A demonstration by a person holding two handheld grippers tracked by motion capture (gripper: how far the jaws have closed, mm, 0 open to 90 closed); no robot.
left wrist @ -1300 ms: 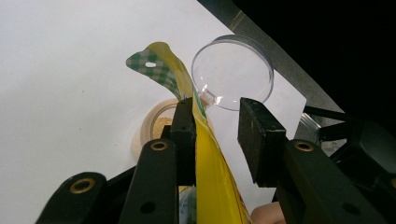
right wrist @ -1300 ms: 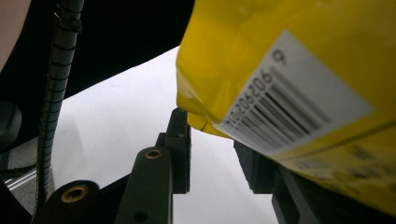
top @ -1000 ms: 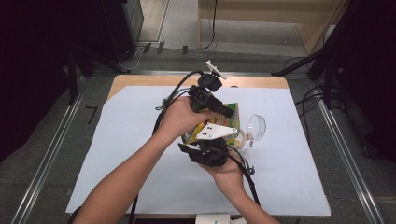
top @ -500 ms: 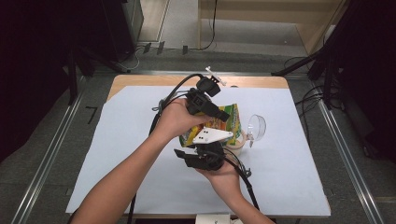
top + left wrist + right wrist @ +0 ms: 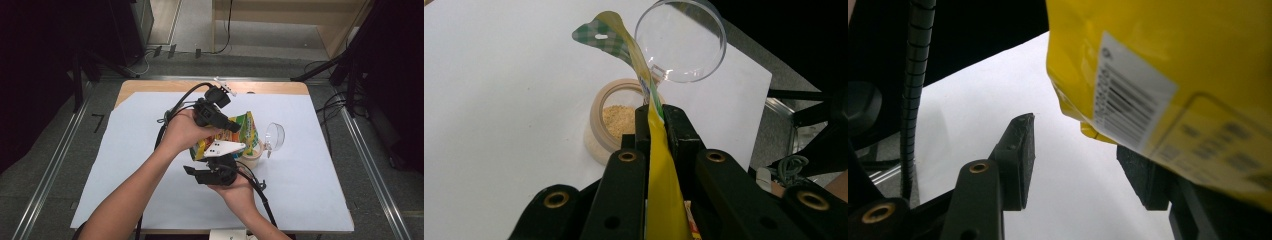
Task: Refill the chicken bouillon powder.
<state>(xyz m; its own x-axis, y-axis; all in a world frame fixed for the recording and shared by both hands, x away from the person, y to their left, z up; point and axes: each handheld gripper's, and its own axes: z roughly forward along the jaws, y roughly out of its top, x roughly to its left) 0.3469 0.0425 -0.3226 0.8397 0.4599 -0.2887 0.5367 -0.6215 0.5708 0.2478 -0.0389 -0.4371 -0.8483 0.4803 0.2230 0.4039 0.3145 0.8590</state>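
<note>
You are holding a yellow snack pouch (image 5: pixel 235 134) up above the middle of the bench (image 5: pixel 125 165), which is lying under a white sheet. Your left gripper (image 5: pixel 655 111) is clenching its fingers (image 5: pixel 681 137) on the pouch's thin upper edge: in the left gripper view the yellow film is running straight up between the two black pads, pressed flat, and its green checked top corner is curling away above them. Those fingers have just been closing onto it.

Your right gripper (image 5: pixel 1075 157) is sitting lower, just under the pouch's bottom end, with its fingers (image 5: pixel 1020 155) released. They have just been opening, and in the right gripper view the two pads are standing well apart with white sheet showing between them; the pouch's yellow face and its barcode label are hanging above and in front of the far pad. Whether the pouch is still brushing that pad, you cannot tell from here.

Below the pouch's top, a small open jar (image 5: pixel 611 122) is standing on the sheet with pale crumbly filling inside. Its clear round lid (image 5: pixel 681 40) is resting just beside it, on the far side, tilted up on its edge. In the high view the jar (image 5: pixel 251 156) is sitting just to the right of both grippers, partly behind the pouch
</note>
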